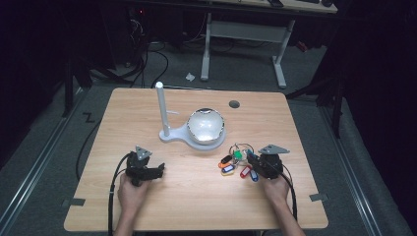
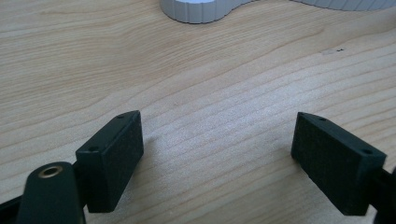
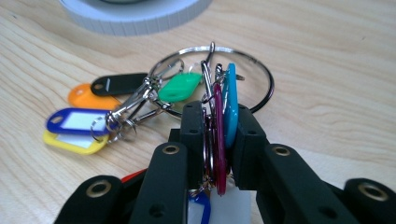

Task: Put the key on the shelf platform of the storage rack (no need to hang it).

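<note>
Right hand-held gripper (image 3: 215, 140) clamped on magenta and blue tags of key-tag bunch (image 3: 140, 107), lying on bench (image 1: 196, 196) beside white stand (image 1: 196, 130). Left hand-held gripper (image 2: 219, 158) wide open, empty.

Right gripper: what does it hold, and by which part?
The right gripper is shut on the key tags, clamping two upright ones flat between its pads.

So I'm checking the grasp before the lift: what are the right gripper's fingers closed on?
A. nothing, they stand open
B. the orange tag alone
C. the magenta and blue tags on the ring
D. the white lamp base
C: in the right gripper view the right gripper has its fingers pressed on the magenta tag and blue tag of the key ring, while the orange tag lies free on the table.
</note>
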The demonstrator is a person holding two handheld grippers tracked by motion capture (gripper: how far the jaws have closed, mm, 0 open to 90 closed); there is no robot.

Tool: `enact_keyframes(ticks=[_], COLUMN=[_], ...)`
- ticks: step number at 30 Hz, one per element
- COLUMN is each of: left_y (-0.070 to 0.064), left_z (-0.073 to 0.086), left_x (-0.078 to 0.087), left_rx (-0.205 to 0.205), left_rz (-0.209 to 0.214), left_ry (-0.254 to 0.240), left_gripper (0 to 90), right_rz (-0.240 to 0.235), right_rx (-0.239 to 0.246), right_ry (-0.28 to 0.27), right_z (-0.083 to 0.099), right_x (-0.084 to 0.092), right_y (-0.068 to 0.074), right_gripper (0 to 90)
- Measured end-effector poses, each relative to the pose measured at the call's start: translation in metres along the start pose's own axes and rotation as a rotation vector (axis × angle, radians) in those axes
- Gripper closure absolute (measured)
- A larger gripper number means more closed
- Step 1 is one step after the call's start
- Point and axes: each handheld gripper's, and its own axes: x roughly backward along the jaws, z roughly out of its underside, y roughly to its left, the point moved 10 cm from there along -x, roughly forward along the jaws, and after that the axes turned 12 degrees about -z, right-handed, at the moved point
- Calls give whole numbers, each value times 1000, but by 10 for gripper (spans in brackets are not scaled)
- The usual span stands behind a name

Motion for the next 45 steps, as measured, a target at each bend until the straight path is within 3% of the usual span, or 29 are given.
enact_keyframes(ticks=[5,11,30,45], left_y=[0,0,0,0], left_z=[0,0,0,0], left_x=[0,0,0,0], left_rx=[-1,-1,-1,-2], left_rz=[1,1,1,2], left_ry=[0,0,0,0], left_gripper=[172,172,172,172], right_rz=[-19,-32,-98,-138], right_rx=[2,-11,-1,64], right_ry=[-66,-104,-165,-210], right_z=[-15,-27,-60,-101], right_x=[18,30,63,93], right_y=[0,-1,2,17], right_gripper=[780,780,780,780])
